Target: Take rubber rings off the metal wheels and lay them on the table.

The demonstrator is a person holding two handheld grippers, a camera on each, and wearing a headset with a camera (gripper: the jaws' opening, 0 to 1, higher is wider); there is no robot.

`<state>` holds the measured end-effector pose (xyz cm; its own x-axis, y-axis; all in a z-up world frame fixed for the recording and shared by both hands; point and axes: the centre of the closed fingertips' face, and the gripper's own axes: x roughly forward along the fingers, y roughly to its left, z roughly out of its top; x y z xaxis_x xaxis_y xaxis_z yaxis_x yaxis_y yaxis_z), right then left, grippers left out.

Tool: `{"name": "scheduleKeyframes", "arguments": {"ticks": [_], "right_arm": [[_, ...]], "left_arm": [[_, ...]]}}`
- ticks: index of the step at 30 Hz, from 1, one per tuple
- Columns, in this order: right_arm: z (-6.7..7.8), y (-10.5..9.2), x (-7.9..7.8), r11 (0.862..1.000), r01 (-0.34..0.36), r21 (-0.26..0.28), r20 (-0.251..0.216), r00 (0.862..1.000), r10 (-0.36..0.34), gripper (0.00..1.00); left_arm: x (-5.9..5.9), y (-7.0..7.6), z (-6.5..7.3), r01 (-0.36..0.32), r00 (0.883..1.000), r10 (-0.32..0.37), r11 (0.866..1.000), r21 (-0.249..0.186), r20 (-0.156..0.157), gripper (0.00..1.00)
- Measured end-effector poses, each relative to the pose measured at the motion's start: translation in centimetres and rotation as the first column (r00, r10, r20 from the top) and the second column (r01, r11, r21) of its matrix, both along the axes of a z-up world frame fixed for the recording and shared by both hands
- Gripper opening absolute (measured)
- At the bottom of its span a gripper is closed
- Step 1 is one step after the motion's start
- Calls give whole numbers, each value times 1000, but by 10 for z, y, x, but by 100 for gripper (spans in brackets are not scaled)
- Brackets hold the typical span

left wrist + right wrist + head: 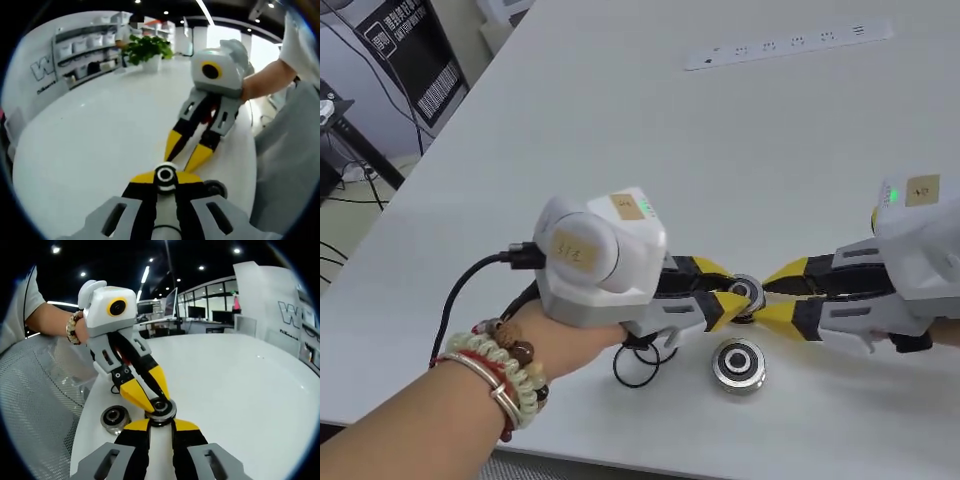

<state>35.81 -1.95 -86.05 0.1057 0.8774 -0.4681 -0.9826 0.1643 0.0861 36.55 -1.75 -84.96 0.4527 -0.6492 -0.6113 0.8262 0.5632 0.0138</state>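
Head view: left tongs (731, 291), right tongs (767, 293) pinch wheel (747, 290).

The left gripper (732, 298) and the right gripper (778, 292) both have fat white and grey bodies, black arms and yellow tips. A black cable (470, 285) plugs into the left one. Each has a small tan sticker (628, 207) on top. A green light (892, 195) glows on the right one. The wrist wears bead bracelets (505, 365) in white, red and brown. The sleeve (17, 310) is white.

Shiny metal wheel (161, 410), thin black rubber ring (636, 368), smooth matt white table (620, 130)
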Motion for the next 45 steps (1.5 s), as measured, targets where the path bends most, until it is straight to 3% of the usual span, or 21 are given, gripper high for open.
{"name": "scheduleKeyframes", "arguments": {"ticks": [5,13,17,19,21,23,29,33,40,45], "right_arm": [[-2,-3,1,1000,-4,-18,24,1000,4,7],[-2,-2,0,999,-29,-36,57,998,31,8],[-1,-2,2,999,-16,-30,60,998,18,12],[1,2,-4,999,-49,-5,47,998,49,16],[-1,4,-6,998,-61,-23,59,996,63,21],[-2,5,-3,997,-63,-37,94,993,66,22],[-2,10,-1,997,-66,-31,93,993,69,23],[-1,8,-1,998,-65,-16,83,994,66,20],[-1,1,0,997,-73,-36,103,992,77,11],[-1,1,0,996,-73,-42,106,991,77,10]], "left_arm": [[0,0,0,5,1000,-5,1000,0,-5,14],[0,0,-1,6,1000,-6,1000,-2,-5,14],[0,0,0,8,1000,-8,1000,-4,-8,14],[0,1,-1,9,1000,-9,1000,-4,-7,14],[0,1,-1,10,1000,-10,1000,-4,-6,14],[-1,1,-1,9,1000,-9,1000,-5,-5,14],[-1,1,0,8,1000,-8,1000,-8,-3,14],[-1,2,-1,6,1000,-6,1000,-13,0,14],[0,2,0,0,1000,0,999,-32,4,14],[0,2,0,-2,1000,2,1000,-30,3,14]]}}
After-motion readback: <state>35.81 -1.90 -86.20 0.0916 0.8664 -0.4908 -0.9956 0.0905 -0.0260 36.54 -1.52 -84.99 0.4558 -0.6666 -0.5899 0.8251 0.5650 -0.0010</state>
